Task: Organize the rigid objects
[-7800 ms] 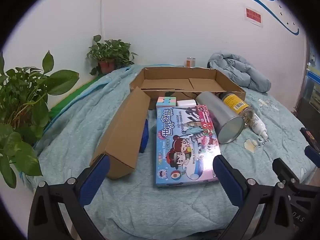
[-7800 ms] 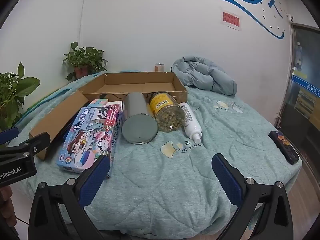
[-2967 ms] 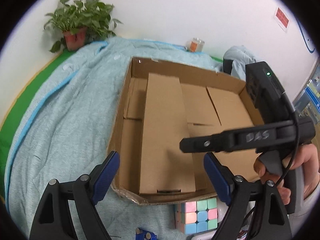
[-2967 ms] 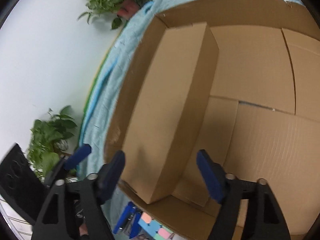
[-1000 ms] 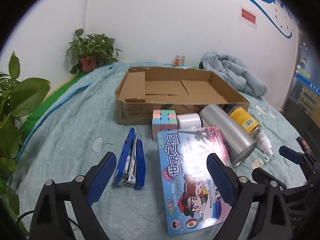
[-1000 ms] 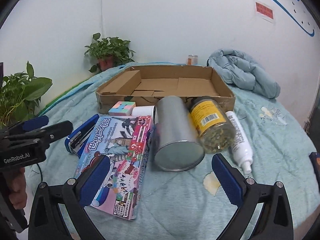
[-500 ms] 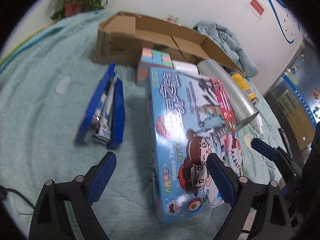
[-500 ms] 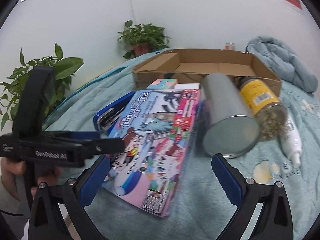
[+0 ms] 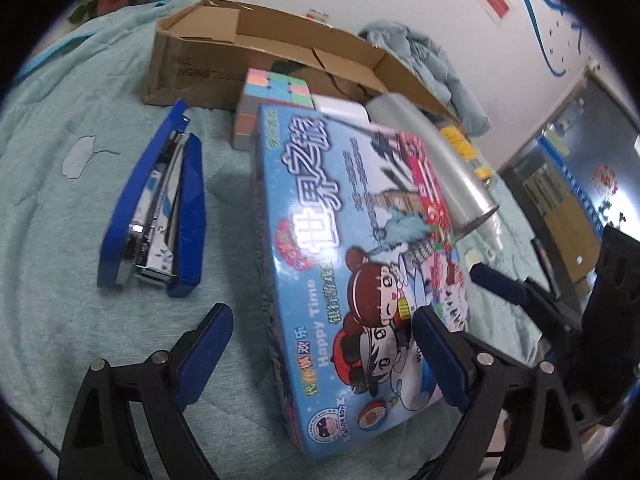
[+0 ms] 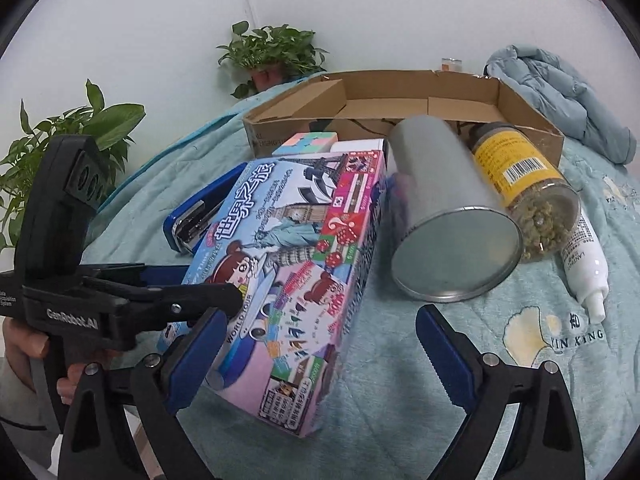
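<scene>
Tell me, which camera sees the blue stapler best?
The left wrist view: the stapler lies in full view on the bedspread, left of the game box. In the right wrist view only its front end peeks out behind that box.

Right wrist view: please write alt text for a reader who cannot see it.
A colourful game box lies on a teal bedspread, its near end between the closing jaws of the right tool, not yet gripped. Beside it lie a metal can, a jar and a white bottle; a cardboard box stands behind.
</scene>
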Available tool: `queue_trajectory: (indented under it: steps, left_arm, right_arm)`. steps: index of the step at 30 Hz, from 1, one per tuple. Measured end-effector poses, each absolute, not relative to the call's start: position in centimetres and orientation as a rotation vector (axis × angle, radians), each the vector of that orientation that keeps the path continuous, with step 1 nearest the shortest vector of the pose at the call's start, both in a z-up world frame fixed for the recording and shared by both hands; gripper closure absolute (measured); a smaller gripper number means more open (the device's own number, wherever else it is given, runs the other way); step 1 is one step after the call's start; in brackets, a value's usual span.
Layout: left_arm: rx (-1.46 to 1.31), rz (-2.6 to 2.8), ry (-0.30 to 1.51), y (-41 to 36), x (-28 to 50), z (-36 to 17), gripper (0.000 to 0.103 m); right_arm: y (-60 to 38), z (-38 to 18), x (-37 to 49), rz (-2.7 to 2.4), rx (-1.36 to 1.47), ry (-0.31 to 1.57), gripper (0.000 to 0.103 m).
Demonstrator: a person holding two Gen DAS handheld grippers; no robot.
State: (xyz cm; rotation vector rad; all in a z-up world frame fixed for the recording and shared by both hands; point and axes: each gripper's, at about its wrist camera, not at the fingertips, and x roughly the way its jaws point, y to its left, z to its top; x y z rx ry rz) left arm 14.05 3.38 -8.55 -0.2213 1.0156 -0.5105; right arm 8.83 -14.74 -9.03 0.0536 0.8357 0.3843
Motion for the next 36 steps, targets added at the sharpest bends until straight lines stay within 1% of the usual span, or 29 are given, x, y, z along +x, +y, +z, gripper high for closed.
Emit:
queue_trajectory:
  steps: [8,13,16,21,24,31,36]
  left_arm:
    - [-0.291,-0.584,1.106,2.5,15.4,-9.3,0.013]
    - [-0.294,-0.572,1.133,2.0,16.2,-9.3,0.016]
    - [-0.323,-0.557,1.117,1.9,16.7,-9.1,0.02]
    - [-0.3,-0.562,1.1,1.8,17.4,-8.8,0.021]
    - [-0.297,-0.567,1.103,1.8,17.7,-8.8,0.023]
    - [-0.282,-0.575,1.099,1.6,17.3,-9.1,0.023]
    - [-0.243,-0.546,1.047,1.3,16.3,-8.0,0.023]
  right_arm:
    - [-16.2,-10.4,7.8,0.44,0.129,0.903,0.008]
    - [-15.4,-10.5,7.8,0.51,0.086,0.918,0.012]
    - [-15.2,-10.3,8.3,0.529,0.07,0.933,0.012]
    - [-13.6,-10.3,9.7,0.56,0.07,0.956,0.013]
    - [-12.3,-10.5,10.4,0.494,0.032,0.968,0.011]
    - [-11.5,-10.6,10.7,0.395,0.075,0.976,0.008]
    - [-11.0,-9.9,10.4,0.368,0.087,0.943,0.007]
